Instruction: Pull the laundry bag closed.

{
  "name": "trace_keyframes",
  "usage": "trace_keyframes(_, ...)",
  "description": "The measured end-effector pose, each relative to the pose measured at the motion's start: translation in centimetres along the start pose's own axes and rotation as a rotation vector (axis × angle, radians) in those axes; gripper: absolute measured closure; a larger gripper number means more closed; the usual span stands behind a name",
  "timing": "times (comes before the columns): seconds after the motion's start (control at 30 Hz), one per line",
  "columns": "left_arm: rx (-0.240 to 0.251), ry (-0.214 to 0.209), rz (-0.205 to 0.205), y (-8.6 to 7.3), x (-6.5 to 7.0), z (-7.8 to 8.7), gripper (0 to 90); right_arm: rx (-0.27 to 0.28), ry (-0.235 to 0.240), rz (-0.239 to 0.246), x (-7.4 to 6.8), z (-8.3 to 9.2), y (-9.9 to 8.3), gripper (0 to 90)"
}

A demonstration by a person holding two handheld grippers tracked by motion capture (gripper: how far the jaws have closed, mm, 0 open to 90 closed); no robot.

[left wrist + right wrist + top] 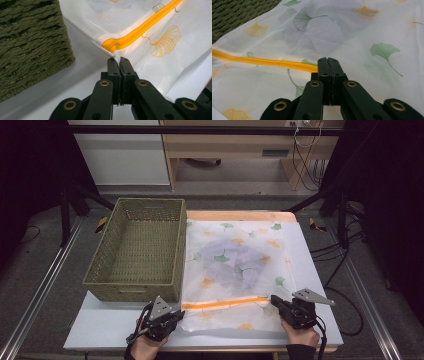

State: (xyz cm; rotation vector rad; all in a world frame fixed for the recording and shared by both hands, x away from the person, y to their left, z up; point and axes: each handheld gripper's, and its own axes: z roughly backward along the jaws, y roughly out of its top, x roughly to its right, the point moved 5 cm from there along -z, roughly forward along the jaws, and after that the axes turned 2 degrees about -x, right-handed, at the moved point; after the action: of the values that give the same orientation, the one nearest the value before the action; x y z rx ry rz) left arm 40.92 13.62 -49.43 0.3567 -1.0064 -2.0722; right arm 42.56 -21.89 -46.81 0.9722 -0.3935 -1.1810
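White table (310, 270): olive woven rectangular basket (137, 250) along its left edge; beside it my translucent white mesh zip bag with ginkgo-leaf print (240, 265), lying flat toward the near edge. Orange zipper (225, 303): my left gripper (172, 316) is clamped on the bag's corner at the zip's end, my right gripper (274, 301) pinched together at the slider end. To zip well, I'd anchor left and draw right straight along the track, fabric taut.
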Motion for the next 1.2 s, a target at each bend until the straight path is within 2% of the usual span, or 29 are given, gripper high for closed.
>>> trace_keyframes(0.27,-0.003,0.0,-0.001,0.0,0.0,0.0,87.8,0.006,-0.034,-0.038,1.9,0.8,-0.4,89.7)
trace_keyframes(1.2,-0.023,0.003,0.001,-0.3,0.0,-0.2,87.8,-0.035,-0.135,-0.11,5.8,2.3,-2.3,89.6)
